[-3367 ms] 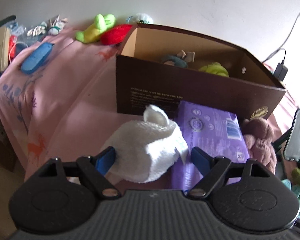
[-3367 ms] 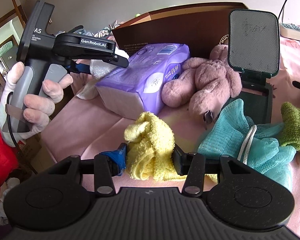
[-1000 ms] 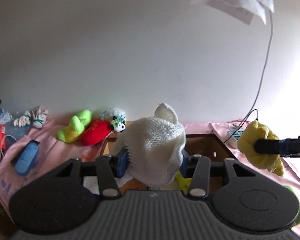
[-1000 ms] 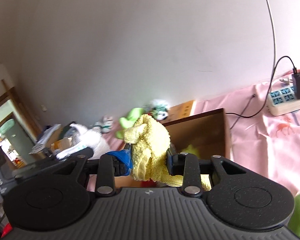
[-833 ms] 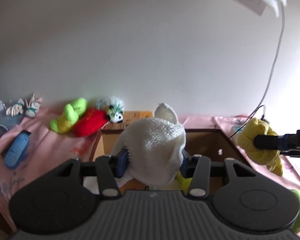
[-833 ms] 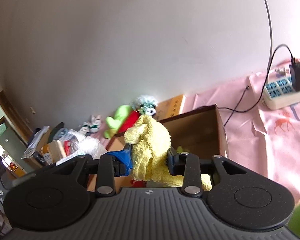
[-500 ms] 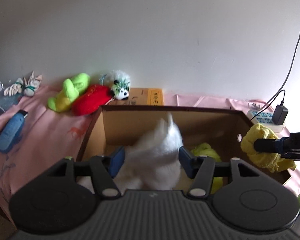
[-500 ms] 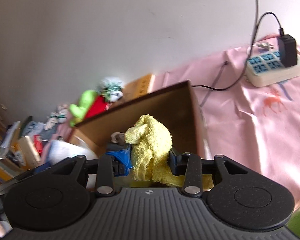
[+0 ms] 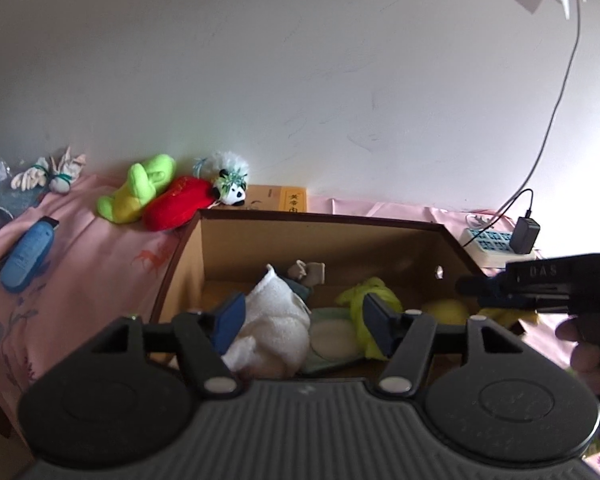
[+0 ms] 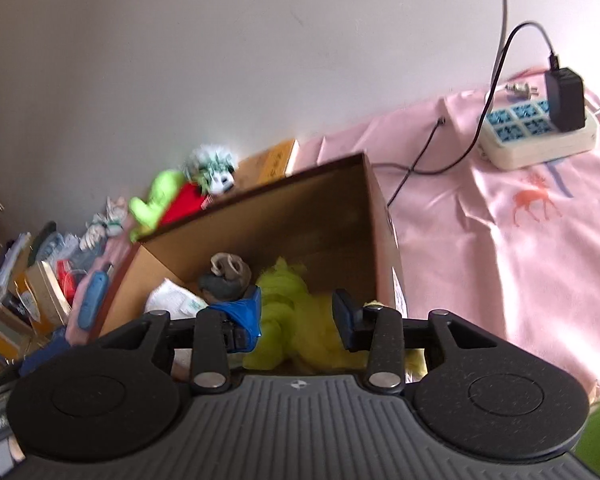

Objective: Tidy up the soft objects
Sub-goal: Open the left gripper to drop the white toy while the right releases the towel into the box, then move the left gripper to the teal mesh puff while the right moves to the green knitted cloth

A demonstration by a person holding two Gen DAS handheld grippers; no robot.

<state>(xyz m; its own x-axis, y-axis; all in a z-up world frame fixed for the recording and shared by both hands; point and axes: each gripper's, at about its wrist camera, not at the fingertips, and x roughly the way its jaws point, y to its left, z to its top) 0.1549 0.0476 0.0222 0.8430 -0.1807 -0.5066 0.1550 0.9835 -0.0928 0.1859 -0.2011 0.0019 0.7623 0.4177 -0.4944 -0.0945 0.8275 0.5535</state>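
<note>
An open brown cardboard box (image 9: 320,218) sits on a pink cloth. My left gripper (image 9: 303,320) hovers over its near side, jaws opening and open. The white knitted hat (image 9: 276,320) lies loose in the box below the left finger. My right gripper (image 10: 298,316) hangs over the box's right end, jaws parted. The yellow cloth (image 10: 320,344) has slumped below and between its fingers, onto a lime-green soft thing (image 10: 284,284). A grey-brown soft toy (image 10: 226,276) also lies inside. In the left wrist view, a hand (image 9: 588,356) holds the right gripper at the right edge.
Behind the box, by the white wall, lie a green plush (image 9: 140,192), a red plush (image 9: 176,202) and a small panda (image 9: 230,186). A blue object (image 9: 28,256) lies on the pink cloth at left. A power strip (image 10: 540,136) with charger and cable sits at right.
Both grippers came down over the box. The left jaws widened and the white hat dropped into the box. The yellow cloth sank from between the right fingers.
</note>
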